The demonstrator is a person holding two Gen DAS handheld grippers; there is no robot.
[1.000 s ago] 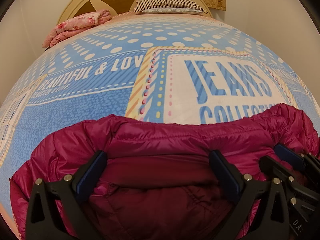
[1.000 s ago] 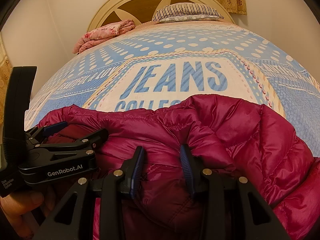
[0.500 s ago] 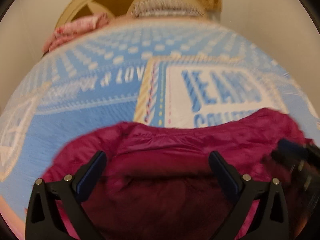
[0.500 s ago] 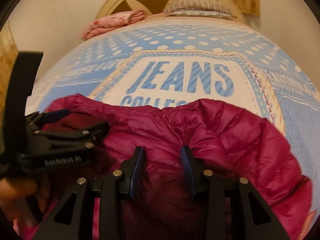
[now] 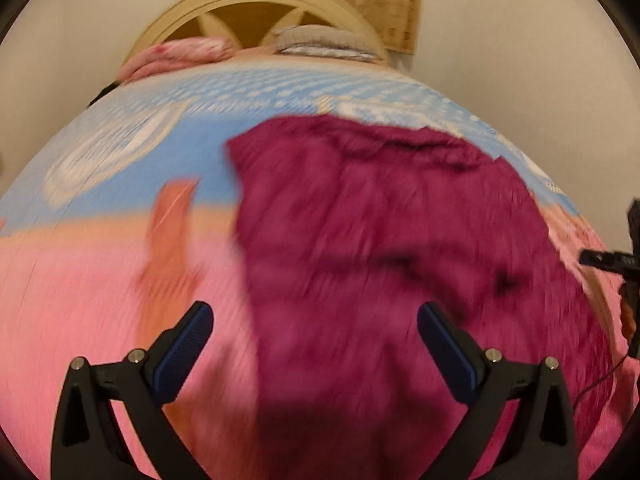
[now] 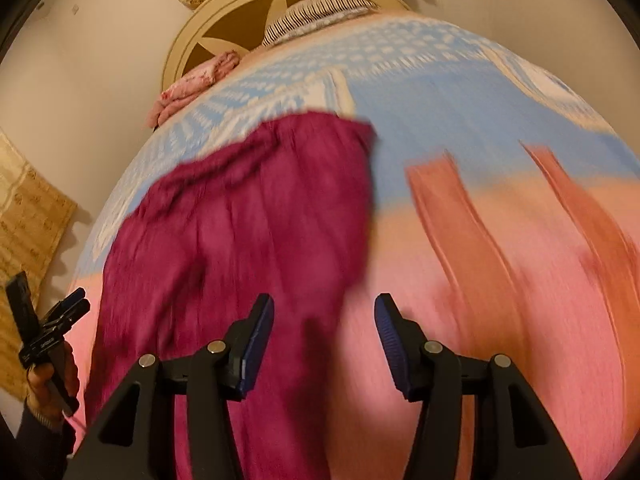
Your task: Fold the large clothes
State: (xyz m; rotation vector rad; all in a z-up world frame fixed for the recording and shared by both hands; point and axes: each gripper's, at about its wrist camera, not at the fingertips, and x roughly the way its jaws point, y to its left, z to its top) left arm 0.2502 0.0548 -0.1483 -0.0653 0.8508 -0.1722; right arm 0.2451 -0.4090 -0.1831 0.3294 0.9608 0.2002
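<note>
Both black hand-held grippers hang above the bed with their blue-padded fingers spread and nothing between them. Left gripper (image 5: 316, 340) fills the 6 o'clock edge of its own view, jaws wide apart, one blue pad (image 5: 182, 350) at 7 o'clock; in the right wrist view it shows small at 8 o'clock (image 6: 60, 320), held by a bare hand (image 6: 52, 380), and there its tips look close together, so the two views disagree and blur prevents settling it. Right gripper (image 6: 324, 344) sits at 6 o'clock in its view, released, with a clear gap between the pads.

Beneath them lies the crumpled magenta quilted puffer jacket (image 5: 392, 260), spread flat on the bed, reaching from 6 o'clock up toward 12 in the left view and lying at 9 to 7 o'clock in the right view (image 6: 240, 232). It rests on a blue, white and pink printed bedspread (image 5: 100, 272). Farther off at 12 o'clock stand a cream arched wooden headboard (image 5: 256, 4), a striped pillow (image 6: 320, 8) and a folded pink floral cloth (image 5: 180, 56).
</note>
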